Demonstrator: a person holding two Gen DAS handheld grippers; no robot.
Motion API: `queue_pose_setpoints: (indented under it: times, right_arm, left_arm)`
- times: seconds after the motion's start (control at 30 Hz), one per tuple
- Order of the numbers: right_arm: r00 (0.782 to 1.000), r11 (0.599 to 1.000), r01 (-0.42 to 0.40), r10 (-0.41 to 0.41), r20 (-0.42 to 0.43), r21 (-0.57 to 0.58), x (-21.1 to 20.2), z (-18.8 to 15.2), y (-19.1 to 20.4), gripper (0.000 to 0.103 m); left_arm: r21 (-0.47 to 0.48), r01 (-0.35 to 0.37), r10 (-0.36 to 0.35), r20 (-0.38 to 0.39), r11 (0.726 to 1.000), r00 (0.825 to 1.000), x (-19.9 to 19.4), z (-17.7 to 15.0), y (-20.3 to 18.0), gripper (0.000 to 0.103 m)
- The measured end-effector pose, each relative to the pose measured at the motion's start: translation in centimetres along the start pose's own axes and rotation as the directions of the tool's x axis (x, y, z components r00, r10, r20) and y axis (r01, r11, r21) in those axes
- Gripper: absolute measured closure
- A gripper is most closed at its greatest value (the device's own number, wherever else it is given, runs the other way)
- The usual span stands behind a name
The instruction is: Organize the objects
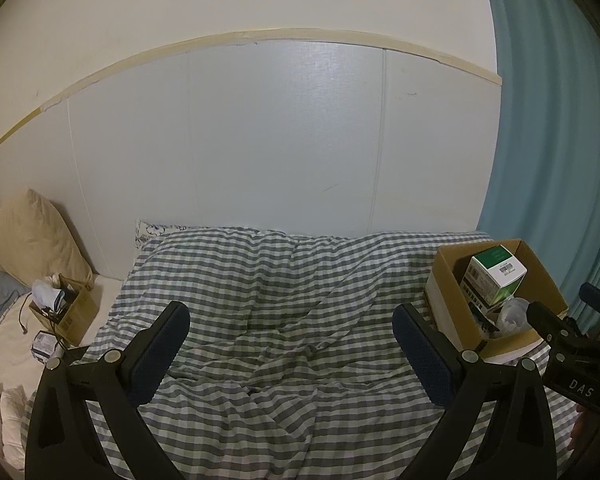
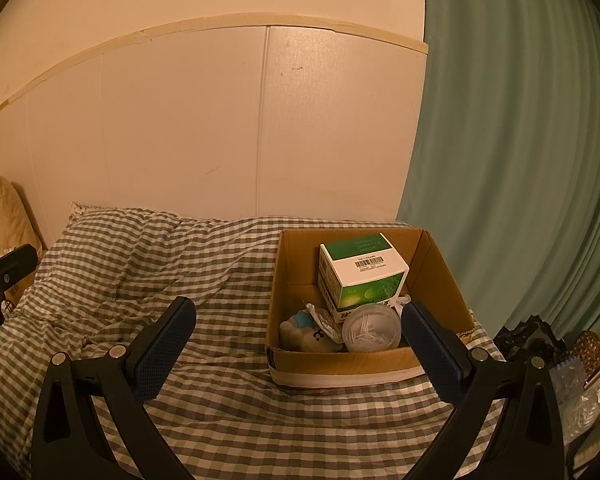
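Both hand-held grippers, left (image 1: 290, 334) and right (image 2: 298, 330), hang open and empty above the bed. Green-white carton (image 2: 360, 274) sits inside the cardboard box (image 2: 340, 362), leaning. Probably light, stiff; grip across its flat sides.

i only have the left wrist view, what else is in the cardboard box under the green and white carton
Observer: A round clear tub of what look like cotton swabs lies in the cardboard box, in front of the green and white carton.
Operator: anything left of it
Observer: A white and blue soft toy, in the near left corner.
Operator: right claw holding anything
Observer: No, the right claw is open and empty.
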State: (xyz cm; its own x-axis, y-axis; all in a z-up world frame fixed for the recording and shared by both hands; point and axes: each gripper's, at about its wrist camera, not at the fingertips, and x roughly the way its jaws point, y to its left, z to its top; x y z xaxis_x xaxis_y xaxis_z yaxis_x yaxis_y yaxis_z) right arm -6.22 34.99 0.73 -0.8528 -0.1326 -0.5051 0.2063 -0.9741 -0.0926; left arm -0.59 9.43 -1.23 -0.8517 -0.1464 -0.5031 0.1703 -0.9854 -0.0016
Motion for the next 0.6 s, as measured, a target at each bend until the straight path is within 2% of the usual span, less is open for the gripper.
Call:
queue_pose_setpoints:
  times: [0.6]
  right_arm:
    - [1.000,1.000,0.001,-0.001,-0.009,-0.002,0.16,0.00,-0.07,0.000]
  left_arm:
    - [0.014,0.007,-0.007,-0.003,1.000,1.000,0.11,-0.05,-0.45,0.000]
